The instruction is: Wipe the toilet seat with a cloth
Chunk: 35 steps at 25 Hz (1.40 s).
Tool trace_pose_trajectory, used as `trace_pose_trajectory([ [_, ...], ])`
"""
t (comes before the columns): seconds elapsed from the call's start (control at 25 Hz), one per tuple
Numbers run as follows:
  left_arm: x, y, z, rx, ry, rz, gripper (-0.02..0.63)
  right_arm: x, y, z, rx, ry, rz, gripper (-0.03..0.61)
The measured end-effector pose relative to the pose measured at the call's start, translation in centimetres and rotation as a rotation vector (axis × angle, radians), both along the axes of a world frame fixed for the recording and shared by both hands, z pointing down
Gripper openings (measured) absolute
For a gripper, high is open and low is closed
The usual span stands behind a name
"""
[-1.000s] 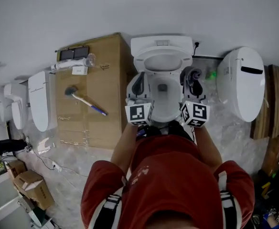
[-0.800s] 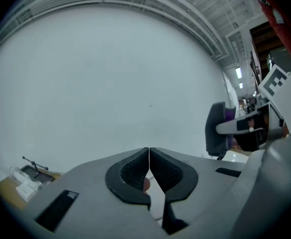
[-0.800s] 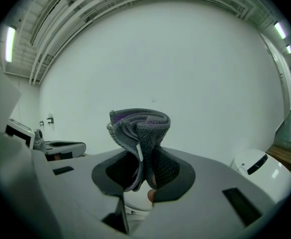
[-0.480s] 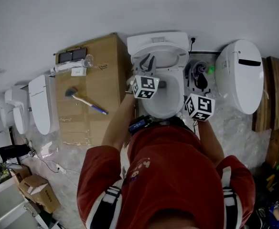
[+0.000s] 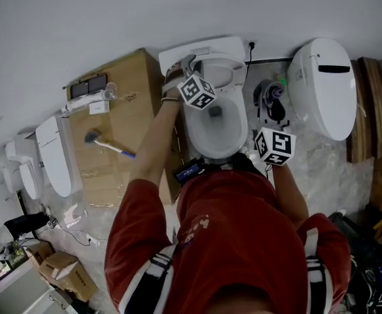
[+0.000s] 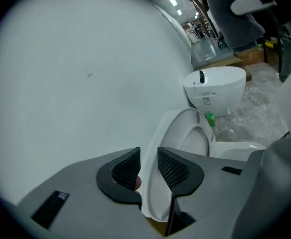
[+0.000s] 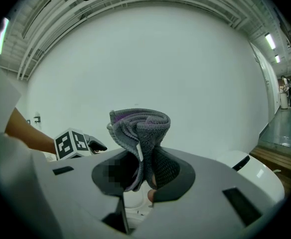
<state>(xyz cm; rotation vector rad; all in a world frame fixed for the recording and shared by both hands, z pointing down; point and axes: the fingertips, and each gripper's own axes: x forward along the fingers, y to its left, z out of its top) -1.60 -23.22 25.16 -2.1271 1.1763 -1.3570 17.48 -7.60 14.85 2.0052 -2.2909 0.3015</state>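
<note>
Left gripper [image 6: 149, 159]: now at raised lid [image 6: 175, 131], jaws just opened astride its edge.
Right gripper [image 7: 138, 176]: clamped on cloth [image 7: 140, 126].
Wiping: not started.

A plain pale wall [image 5: 112, 12] runs along the back. The floor [image 5: 322, 169] is grey marbled stone under crinkled clear sheeting. A big tan carton [image 5: 112, 175] stands against the wall, and a blue-handled tool [image 5: 109, 142] lies on its top. A closed white toilet [image 5: 322, 90] stands at the right and another [image 5: 53, 156] at the left. Wooden boards [image 5: 367, 129] show at the far right edge, and small cardboard boxes [image 5: 63, 267] sit at lower left. Strip lights [image 7: 270, 40] glow on the ceiling.
</note>
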Motion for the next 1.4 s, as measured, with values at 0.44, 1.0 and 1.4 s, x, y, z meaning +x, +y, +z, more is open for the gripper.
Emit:
trace_pose_trajectory([
  [0.44, 0.5, 0.0, 1.6, 0.068, -0.098, -0.015, 0.058, 4.5, 1.3, 0.9, -0.023, 0.009, 0.075, 0.083],
  [1.0, 1.4, 4.5, 1.1, 0.003, -0.090, 0.009, 0.052, 2.8, 2.1, 0.5, -0.015, 0.001, -0.012, 0.083],
  [1.4, 2.1, 10.7, 1.8, -0.102, -0.087, 0.100, 0.054, 1.1, 3.5, 2.5, -0.053, -0.007, -0.077, 0.083],
])
